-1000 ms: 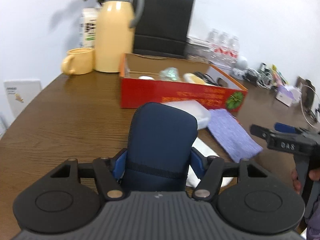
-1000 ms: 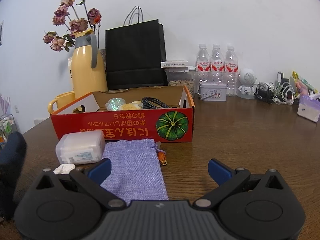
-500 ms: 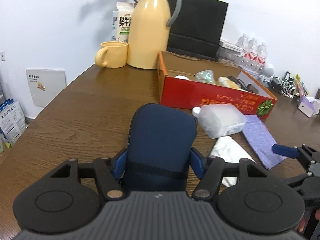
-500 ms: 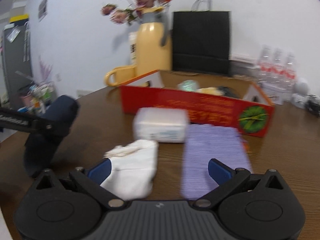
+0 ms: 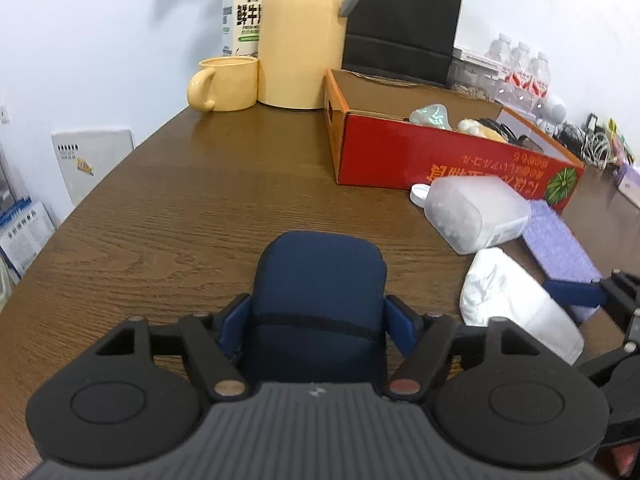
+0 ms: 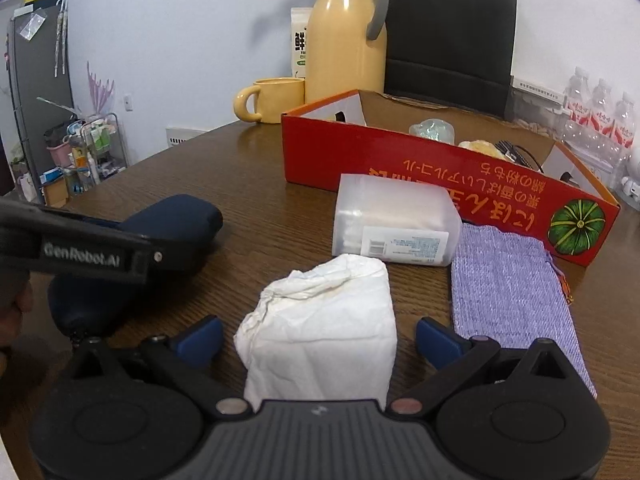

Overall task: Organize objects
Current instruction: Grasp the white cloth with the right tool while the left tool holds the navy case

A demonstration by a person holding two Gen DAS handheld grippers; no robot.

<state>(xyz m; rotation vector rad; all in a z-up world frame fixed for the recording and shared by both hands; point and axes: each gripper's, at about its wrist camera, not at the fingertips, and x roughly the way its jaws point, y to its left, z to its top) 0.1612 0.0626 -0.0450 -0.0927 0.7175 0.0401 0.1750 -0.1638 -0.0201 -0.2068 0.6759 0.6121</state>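
Note:
A navy zip case (image 5: 320,280) lies on the brown table (image 5: 200,220) between the fingers of my left gripper (image 5: 318,320). Its jaws are opening, and both blue pads stand a little off the case's sides. My right gripper (image 6: 318,340) is open and straddles a crumpled white cloth bundle (image 6: 320,320) without touching it. Beyond the bundle lies a clear plastic box of cotton pads (image 6: 392,220), with a purple knitted pouch (image 6: 512,280) flat to its right. Behind them stands the red cardboard box (image 6: 400,168), which holds several small items.
A yellow thermos jug (image 5: 300,40), a yellow mug (image 5: 228,84), a milk carton (image 5: 242,20) and a black paper bag (image 5: 400,28) stand at the back. Water bottles (image 5: 520,68) and cables are at the far right. The table's edge curves along the left.
The left jaws have widened off the navy case, which has come lower onto the table. My right gripper swung left from the purple pouch to straddle the white bundle.

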